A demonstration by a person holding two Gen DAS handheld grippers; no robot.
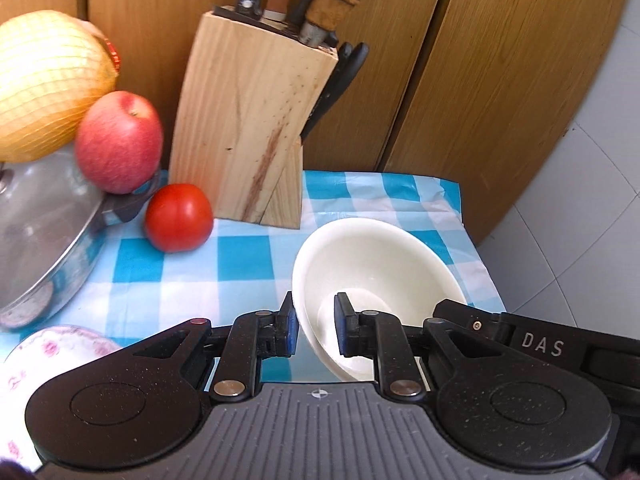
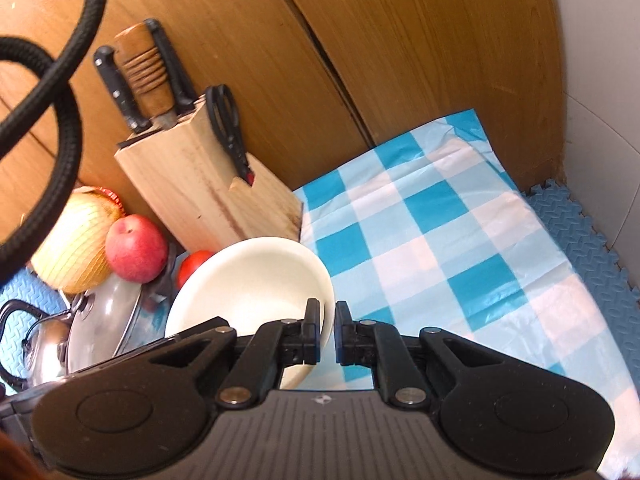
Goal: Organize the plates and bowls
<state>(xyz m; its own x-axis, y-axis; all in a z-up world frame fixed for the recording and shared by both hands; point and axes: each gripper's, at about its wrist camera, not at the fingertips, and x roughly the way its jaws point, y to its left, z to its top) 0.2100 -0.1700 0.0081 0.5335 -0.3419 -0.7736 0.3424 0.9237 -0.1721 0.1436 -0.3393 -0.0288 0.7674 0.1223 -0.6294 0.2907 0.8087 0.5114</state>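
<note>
A plain white bowl (image 1: pixel 372 264) hangs tilted above the blue-and-white checked cloth (image 1: pixel 192 264), held from two sides. My left gripper (image 1: pixel 316 312) is shut on its near rim, one pad outside the wall and one inside. My right gripper (image 2: pixel 327 312) is shut on the rim of the same bowl (image 2: pixel 256 280), the left pad inside and the right pad outside. In the left wrist view the right gripper's black body (image 1: pixel 520 332) reaches the bowl from the right. A flower-patterned bowl (image 1: pixel 52 352) sits at the lower left on the cloth.
A wooden knife block (image 1: pixel 248 128) with knives and scissors stands against the wooden doors. A tomato (image 1: pixel 178 218), an apple (image 1: pixel 120 142), a netted pomelo (image 1: pixel 44 84) and a lidded steel pot (image 1: pixel 44 232) crowd the left. A kettle (image 2: pixel 40 344) sits beyond. Blue foam mat (image 2: pixel 568 220) borders the cloth's right.
</note>
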